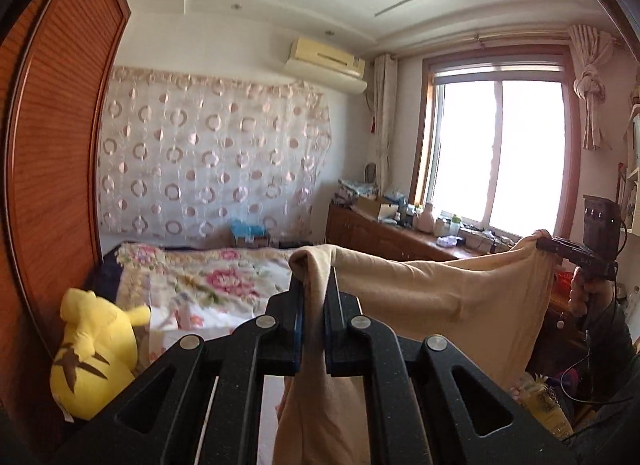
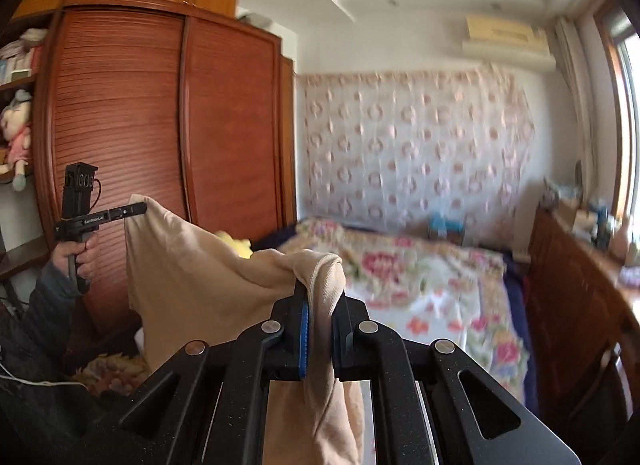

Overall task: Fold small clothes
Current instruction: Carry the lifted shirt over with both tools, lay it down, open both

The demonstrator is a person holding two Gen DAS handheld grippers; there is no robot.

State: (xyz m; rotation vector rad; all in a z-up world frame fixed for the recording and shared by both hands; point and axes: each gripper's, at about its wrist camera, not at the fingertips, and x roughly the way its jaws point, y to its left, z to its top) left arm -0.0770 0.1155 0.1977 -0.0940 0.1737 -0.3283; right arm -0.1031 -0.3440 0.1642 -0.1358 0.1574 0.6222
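A beige garment (image 1: 440, 297) hangs in the air above the bed, stretched between both grippers. In the left wrist view my left gripper (image 1: 314, 289) is shut on one top corner, and the cloth drapes down between its fingers. My right gripper (image 1: 540, 243) pinches the other corner at the far right. In the right wrist view my right gripper (image 2: 320, 301) is shut on its corner of the garment (image 2: 192, 265). Across the sagging top edge, the left gripper (image 2: 140, 208) holds the far corner. The garment's lower part is hidden behind the gripper bodies.
Below lies a bed with a floral quilt (image 1: 208, 285), and a yellow plush toy (image 1: 96, 345) sits at its near left. A wooden wardrobe (image 2: 160, 125) stands on the left. A cluttered wooden dresser (image 1: 400, 233) runs under the window. A person's hand (image 2: 80, 257) grips the left tool.
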